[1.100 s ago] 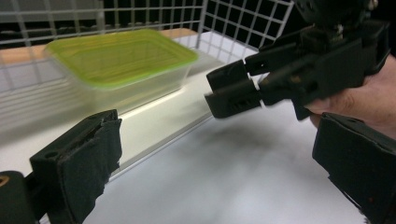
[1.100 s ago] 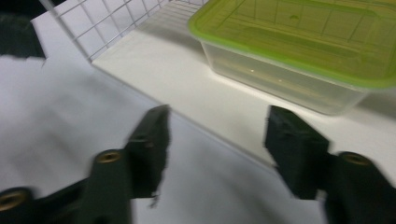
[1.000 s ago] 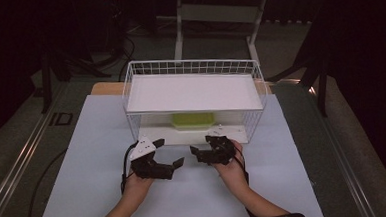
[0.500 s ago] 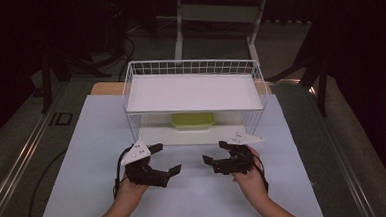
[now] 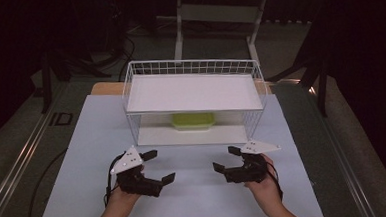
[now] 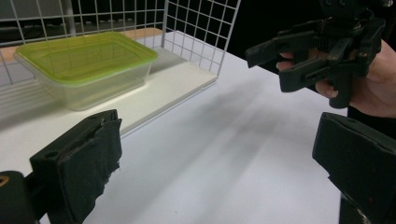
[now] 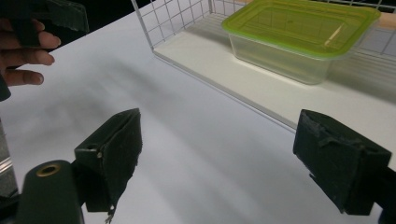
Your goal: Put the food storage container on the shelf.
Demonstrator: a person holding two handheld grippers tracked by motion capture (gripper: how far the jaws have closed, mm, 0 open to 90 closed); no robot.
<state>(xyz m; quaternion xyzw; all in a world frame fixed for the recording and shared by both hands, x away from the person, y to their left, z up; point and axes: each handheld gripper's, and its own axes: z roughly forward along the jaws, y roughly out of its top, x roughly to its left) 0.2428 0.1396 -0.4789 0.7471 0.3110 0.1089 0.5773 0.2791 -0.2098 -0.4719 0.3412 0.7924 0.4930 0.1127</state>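
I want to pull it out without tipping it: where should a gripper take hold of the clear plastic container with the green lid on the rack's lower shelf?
Probably by the near long edge of the clear plastic container with the green lid, coming from the white wire rack's open front. The upper shelf blocks a grasp from above, and the lid's rim overhangs the walls, giving the fingers a lip to pinch.

Dim room, almost black beyond the table's far edge. White sheet (image 5: 195, 188) spread over a grey table top (image 5: 301, 108), with a strip of bare wood (image 5: 105, 88) showing at the far left corner. Metal rail (image 5: 14, 168) along the left side, a dark cable (image 5: 40, 196) trailing beside it. Pale frame with two legs (image 5: 216, 22) behind, on a dull grey floor (image 5: 147, 46). Black stand legs (image 5: 49, 71) at left and right.
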